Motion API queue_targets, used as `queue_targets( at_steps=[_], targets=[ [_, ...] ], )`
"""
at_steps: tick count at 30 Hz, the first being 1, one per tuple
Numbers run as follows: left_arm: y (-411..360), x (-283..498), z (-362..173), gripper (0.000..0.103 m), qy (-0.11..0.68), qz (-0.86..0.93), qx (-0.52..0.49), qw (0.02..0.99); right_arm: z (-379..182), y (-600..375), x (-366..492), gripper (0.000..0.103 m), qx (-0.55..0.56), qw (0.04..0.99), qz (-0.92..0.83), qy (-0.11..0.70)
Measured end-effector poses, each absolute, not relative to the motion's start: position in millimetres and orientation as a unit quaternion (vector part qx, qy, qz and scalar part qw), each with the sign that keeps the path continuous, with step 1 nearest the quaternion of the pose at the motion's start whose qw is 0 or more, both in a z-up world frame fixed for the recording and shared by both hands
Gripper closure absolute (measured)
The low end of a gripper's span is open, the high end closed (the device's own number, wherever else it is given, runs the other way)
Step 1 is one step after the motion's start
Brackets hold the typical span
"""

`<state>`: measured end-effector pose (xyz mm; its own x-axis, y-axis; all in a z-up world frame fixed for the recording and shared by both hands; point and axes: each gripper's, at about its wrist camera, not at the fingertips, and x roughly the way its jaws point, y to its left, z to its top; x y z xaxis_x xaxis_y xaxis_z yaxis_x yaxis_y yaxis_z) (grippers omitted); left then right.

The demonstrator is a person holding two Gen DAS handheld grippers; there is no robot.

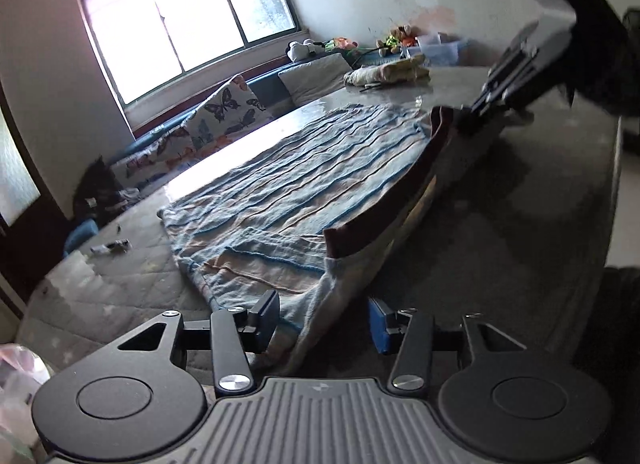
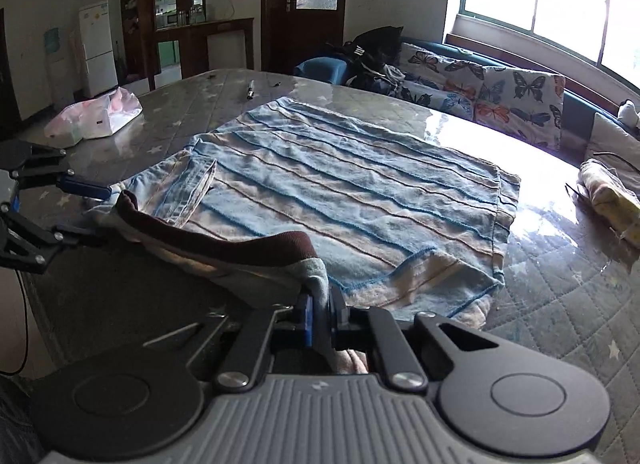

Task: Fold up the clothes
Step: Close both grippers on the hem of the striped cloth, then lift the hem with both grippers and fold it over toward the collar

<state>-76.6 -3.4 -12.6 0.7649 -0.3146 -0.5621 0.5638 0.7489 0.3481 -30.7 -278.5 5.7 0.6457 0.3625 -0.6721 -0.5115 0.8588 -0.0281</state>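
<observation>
A blue and beige striped garment [image 1: 288, 192] with a dark brown waistband [image 1: 400, 192] lies spread on the glass-covered table [image 1: 500, 224]. My left gripper [image 1: 324, 324] is open, its fingers either side of the near waistband corner. My right gripper [image 2: 320, 304] is shut on the other waistband corner and lifts it slightly; it also shows in the left wrist view [image 1: 468, 120]. In the right wrist view the garment [image 2: 360, 192] spreads ahead, and the left gripper [image 2: 92, 212] sits at the far waistband end [image 2: 132, 204].
A plastic bag [image 2: 96, 116] and a pen [image 2: 251, 89] lie on the far table part. A folded cloth bundle [image 2: 612, 192] lies at the right. A butterfly-print sofa [image 2: 500, 96] and window run along the table's far side.
</observation>
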Motion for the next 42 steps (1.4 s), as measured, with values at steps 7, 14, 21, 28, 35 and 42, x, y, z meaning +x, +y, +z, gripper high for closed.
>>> queue_targets(
  at_steps=[7,14,21,28,35,42],
  targets=[
    [-0.6,-71.1,-9.2,0.095,0.234,-0.251,0.265,0.901,6.8,-281.6,-35.9,0.100,-0.096,0.911,0.234,0.326],
    [3.5,-84.0,14.0,0.098,0.221,-0.265,0.243,0.907,23.9,-289.6,-54.5,0.100,-0.092,0.919,0.241,0.299],
    [9.8,-101.6,36.8,0.098,0.219,-0.270,0.222,0.911,51.2,-296.5,-95.3,0.100,-0.097,0.918,0.262,0.280],
    [17.5,-112.6,58.3,0.098,0.212,-0.264,0.199,0.920,72.3,-293.8,-114.9,0.100,-0.093,0.916,0.279,0.271],
    [16.0,-62.2,71.7,0.098,0.203,-0.250,0.187,0.928,83.2,-295.1,-69.6,0.100,-0.089,0.920,0.270,0.271],
    [12.4,12.8,79.9,0.098,0.203,-0.239,0.188,0.931,93.2,-297.5,12.0,0.100,-0.086,0.919,0.260,0.283]
  ],
)
